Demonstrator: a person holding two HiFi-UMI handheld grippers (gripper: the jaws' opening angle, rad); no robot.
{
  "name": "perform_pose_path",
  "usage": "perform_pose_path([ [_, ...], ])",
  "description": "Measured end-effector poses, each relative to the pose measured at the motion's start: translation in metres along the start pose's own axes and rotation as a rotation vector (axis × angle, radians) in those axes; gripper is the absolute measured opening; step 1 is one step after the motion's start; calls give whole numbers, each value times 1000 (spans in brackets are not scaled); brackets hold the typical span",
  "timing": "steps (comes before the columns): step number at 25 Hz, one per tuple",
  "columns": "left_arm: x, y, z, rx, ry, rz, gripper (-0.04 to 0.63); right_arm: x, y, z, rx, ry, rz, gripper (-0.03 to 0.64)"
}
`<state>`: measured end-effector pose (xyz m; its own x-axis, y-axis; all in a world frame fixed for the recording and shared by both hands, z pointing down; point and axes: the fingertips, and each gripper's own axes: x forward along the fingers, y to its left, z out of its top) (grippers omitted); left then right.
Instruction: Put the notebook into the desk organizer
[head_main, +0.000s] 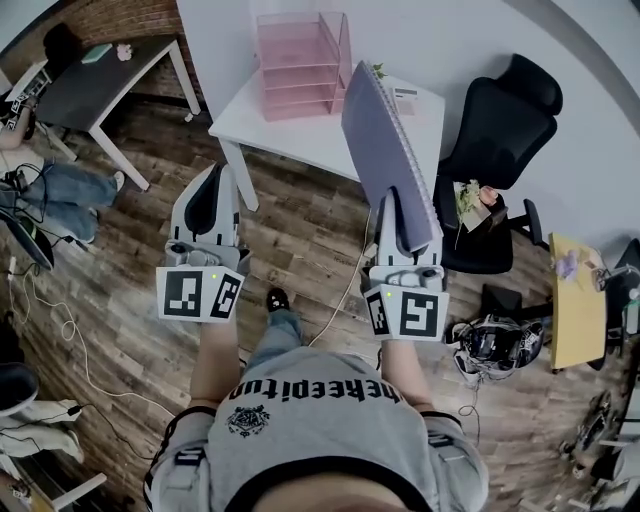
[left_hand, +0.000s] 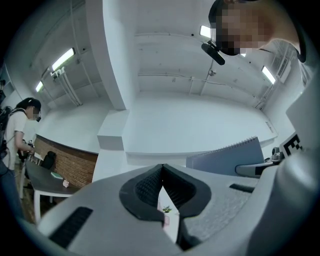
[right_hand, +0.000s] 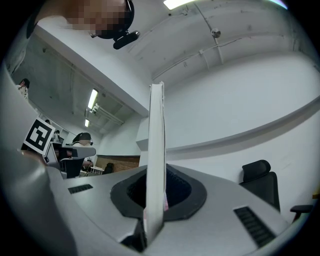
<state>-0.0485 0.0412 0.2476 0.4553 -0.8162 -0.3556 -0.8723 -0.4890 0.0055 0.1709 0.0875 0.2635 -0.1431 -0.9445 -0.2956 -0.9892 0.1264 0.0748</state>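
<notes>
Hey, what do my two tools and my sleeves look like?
The left tool and right tool are light grey tapering shells with black ribbed pads. Each carries a white cube printed with black square markers. The shirt is grey, short-sleeved, with black print.

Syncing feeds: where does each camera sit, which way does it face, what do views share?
Head view: on the person's head, facing steeply down at table, desk organizer; shows torso, arms, left gripper, right gripper.
Left gripper view: on that gripper, along its shut jaws toward ceiling lights; person's head above.
Right gripper view: on that gripper, along jaws clamping the notebook; head above.
Shared: all three show the notebook.
</notes>
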Motion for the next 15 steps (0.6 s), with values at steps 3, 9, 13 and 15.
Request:
perform_pose_path([
  [3,26,21,-7,-10,-4,-9,4,31,0,-9,-1,2,-12,32],
  [9,75,62,-19,-16,-7,-30,3,89,5,-21,-9,6,-29,31],
  [13,103,81,-29,-22,-4,-53,5,120,6,-30,-12,4,-46,32],
  [15,114,91,-34,-26,-5,-61,5,133,7,-35,-13,5,-53,32],
])
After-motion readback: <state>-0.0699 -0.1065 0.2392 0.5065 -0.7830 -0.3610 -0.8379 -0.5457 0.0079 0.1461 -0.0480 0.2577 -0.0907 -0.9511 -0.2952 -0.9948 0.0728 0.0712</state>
